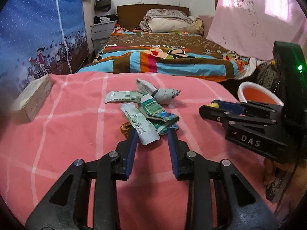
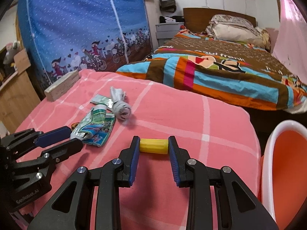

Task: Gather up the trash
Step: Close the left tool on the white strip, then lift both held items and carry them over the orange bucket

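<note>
On the pink checked cloth (image 1: 67,118) lies a pile of trash: flat white-green sachets (image 1: 142,123), a crumpled green-blue wrapper (image 1: 159,113), a grey wadded sock (image 1: 157,92) and a small brown scrap (image 1: 124,127). My left gripper (image 1: 153,131) is open, its fingers on either side of the near end of the sachets. My right gripper (image 2: 153,145) is shut on a yellow cylinder (image 2: 153,146), held just above the cloth (image 2: 191,118), right of the pile (image 2: 96,126). The right gripper also shows in the left wrist view (image 1: 209,106).
An orange bin with a white rim (image 2: 284,164) stands at the right edge of the cloth; it also shows in the left wrist view (image 1: 255,94). A pale wooden block (image 1: 32,97) lies at the far left. A bed with a colourful quilt (image 1: 163,57) lies beyond, a blue wardrobe (image 2: 86,25) to the left.
</note>
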{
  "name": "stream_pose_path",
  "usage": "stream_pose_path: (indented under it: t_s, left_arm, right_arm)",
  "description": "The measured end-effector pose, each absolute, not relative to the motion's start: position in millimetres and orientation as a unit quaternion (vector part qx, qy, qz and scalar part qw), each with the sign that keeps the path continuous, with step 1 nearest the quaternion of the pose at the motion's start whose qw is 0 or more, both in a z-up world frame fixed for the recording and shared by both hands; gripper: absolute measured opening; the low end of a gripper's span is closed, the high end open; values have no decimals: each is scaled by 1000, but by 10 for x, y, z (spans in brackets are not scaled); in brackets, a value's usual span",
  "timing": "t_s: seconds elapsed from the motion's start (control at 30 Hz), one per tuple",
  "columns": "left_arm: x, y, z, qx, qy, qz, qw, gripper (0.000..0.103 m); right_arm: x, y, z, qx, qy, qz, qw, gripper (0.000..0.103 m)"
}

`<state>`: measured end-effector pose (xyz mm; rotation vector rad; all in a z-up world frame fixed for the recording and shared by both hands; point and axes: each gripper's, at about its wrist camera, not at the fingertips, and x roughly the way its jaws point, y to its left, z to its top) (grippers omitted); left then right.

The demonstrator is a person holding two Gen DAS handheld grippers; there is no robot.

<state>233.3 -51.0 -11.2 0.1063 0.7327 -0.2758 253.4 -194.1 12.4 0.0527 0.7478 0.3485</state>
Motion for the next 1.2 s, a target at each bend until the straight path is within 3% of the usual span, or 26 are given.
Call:
stream_pose_path:
  t_s: [0.23, 0.47, 0.83, 1.2]
  left_arm:
    - [2446, -429, -173, 29, 380, -128, 915, 34]
    - [2434, -370, -177, 12, 379, -121, 917, 13]
    - [2367, -321, -131, -8, 360, -142, 922, 5]
    - [2254, -305, -56, -13, 336, -153, 929, 4]
  right_arm:
    - [2532, -1945, 119, 28, 365, 170, 915, 28]
    - [2518, -1917, 123, 18, 364, 174, 915, 28]
    - [2490, -1896, 124, 10, 361, 180, 915, 28]
    - [2382, -1905, 195, 13, 332, 194, 923, 28]
